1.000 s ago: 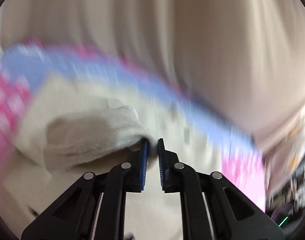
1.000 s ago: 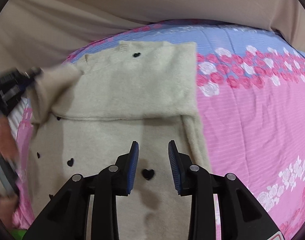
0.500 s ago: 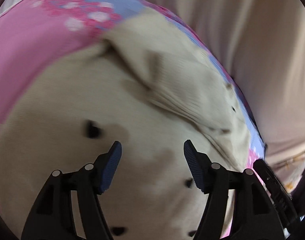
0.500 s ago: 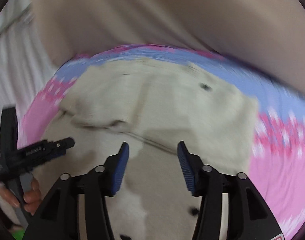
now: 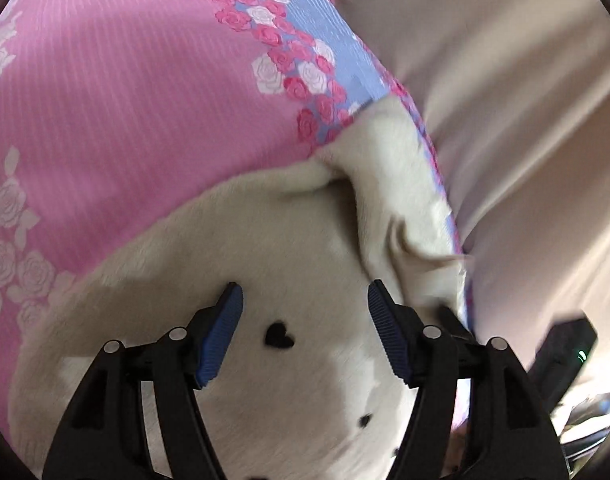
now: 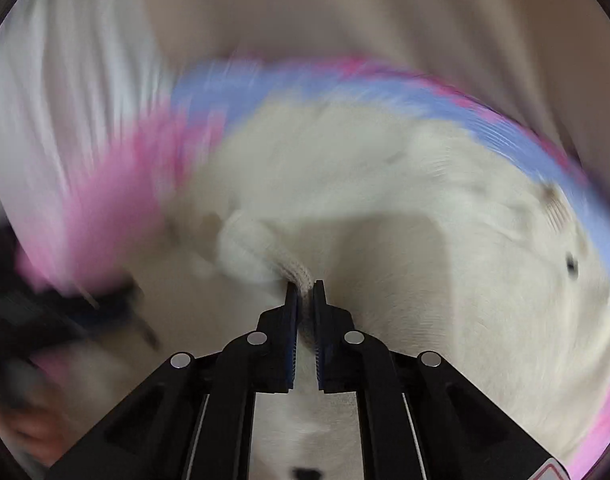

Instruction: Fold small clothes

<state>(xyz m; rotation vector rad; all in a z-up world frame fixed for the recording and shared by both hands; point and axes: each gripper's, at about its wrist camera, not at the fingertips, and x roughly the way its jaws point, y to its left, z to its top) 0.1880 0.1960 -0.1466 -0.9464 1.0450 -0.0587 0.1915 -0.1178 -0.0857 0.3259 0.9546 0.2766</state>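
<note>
A cream knit sweater (image 5: pixel 289 248) with small black hearts lies on a pink and blue rose-patterned bedsheet (image 5: pixel 125 100). My left gripper (image 5: pixel 305 316) is open and empty, hovering just above the sweater body with a black heart between its fingers. In the right wrist view the sweater (image 6: pixel 445 208) is blurred by motion. My right gripper (image 6: pixel 304 300) is shut on a ribbed cuff or edge of the sweater (image 6: pixel 297 272), with a fold of cloth rising from it to the left.
A beige curtain (image 5: pixel 505 80) hangs behind the bed. The other gripper shows as a dark blur in the right wrist view (image 6: pixel 33 304), with a hand below it. A black device (image 5: pixel 561 356) sits at the right edge.
My right gripper, open half a second ago, has closed on the sweater's ribbed edge and is moving fast. My left gripper let go a second ago, stays open, and has shifted over the sweater.
</note>
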